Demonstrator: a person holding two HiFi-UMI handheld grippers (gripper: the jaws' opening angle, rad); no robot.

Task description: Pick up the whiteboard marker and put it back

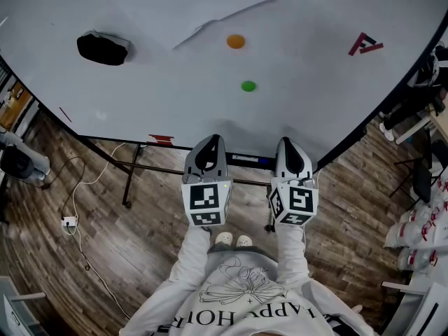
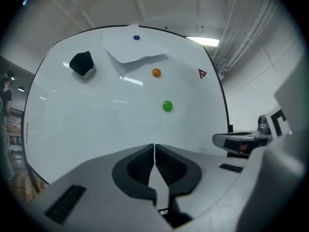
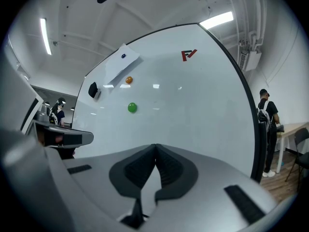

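At the far left of the whiteboard (image 1: pixel 140 96) a black eraser (image 1: pixel 103 48) clings to the surface. Right of it a sheet of paper (image 1: pixel 203 2) hangs at the top, one corner lifting. Low on the board's edge sits a small red piece (image 1: pixel 161 139); I cannot tell what it is.

My left gripper (image 1: pixel 210 140) points level at the board's lower edge. Its jaws are pressed together with only a hairline between the ribbed pads (image 2: pixel 143 166), and nothing is in them. Above it, near the middle of the board, are an orange magnet (image 1: pixel 236 41) and, lower and slightly right, a green magnet (image 1: pixel 248 86).

The whiteboard marker (image 1: pixel 250 161), a dark stick, lies flat along the ledge under the board, between my two grippers and touched by neither.

My right gripper (image 1: pixel 290 142) is beside the left, also level, with its jaws closed and empty. Farther right, a red logo (image 1: pixel 365 44) marks the board.
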